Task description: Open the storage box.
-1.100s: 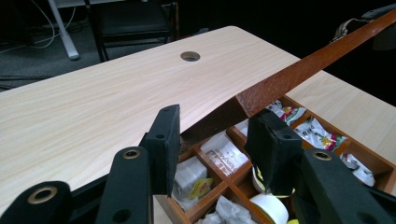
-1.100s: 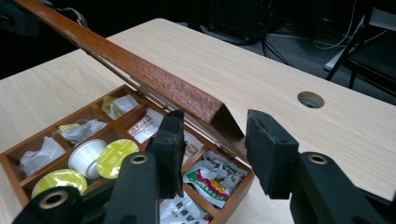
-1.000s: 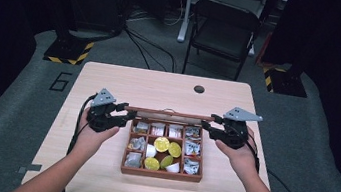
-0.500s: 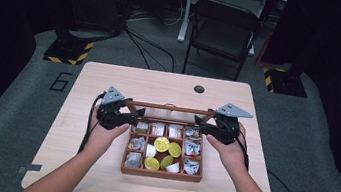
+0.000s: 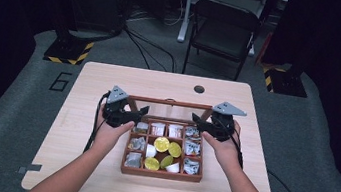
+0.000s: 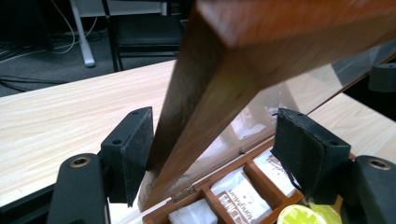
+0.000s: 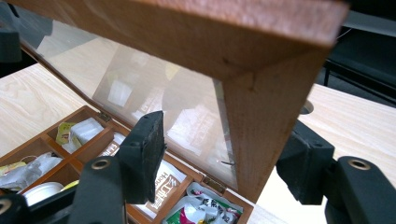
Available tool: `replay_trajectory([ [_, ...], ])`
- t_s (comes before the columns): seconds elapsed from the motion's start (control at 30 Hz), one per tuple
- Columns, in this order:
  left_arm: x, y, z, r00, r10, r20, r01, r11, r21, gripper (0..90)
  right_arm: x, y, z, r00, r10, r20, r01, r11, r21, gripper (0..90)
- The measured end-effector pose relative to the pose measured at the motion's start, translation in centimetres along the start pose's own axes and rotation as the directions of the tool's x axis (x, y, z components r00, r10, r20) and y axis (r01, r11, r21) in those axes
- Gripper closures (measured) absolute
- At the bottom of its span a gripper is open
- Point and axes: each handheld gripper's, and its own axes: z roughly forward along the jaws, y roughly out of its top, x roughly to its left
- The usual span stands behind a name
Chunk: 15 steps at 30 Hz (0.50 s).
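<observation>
A wooden compartment box (image 5: pixel 161 174) sits mid-table, holding tea bags, white cups and yellow capsules (image 5: pixel 161 144). Its glass-paned lid (image 5: pixel 170 102) stands raised on its back hinges, tilted over the box. My left gripper (image 5: pixel 142 111) is at the lid's left side and my right gripper (image 5: pixel 196 119) at its right side. In the left gripper view the lid's wooden frame (image 6: pixel 224 70) passes between the wide-apart jaws of the left gripper (image 6: pixel 212 149) and touches the left pad (image 6: pixel 137 149). In the right gripper view the lid's corner (image 7: pixel 261 93) sits between the spread jaws of the right gripper (image 7: pixel 224 158).
The light wooden table (image 5: pixel 110 80) has a round cable hole (image 5: pixel 199 89) behind the box. A black folding chair (image 5: pixel 225 30) stands beyond the far edge. Bare tabletop lies left, right and behind the box.
Both grippers have moved inward to the lid's two sides and a little away from the person. The lid's top rail has risen and swung further back.
</observation>
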Motion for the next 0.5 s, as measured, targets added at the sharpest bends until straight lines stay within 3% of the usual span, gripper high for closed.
replay_trajectory([
  [0.33, 0.2, -0.4, 1.2, 0.9997, -0.001, -0.026, 0.0, 1.0, -0.007, 27.5, -0.1, -0.4, 1.2, 0.9997, -0.006, 0.023, 0.006, 1.0, 0.009, 34.7],
  [0.5, 0.4, -0.7, 1.7, 0.9994, -0.025, -0.022, 0.025, 0.9996, -0.011, 26.7, -0.2, -0.5, 1.6, 0.9994, 0.001, 0.033, -0.001, 1.0, 0.004, 34.1],
])
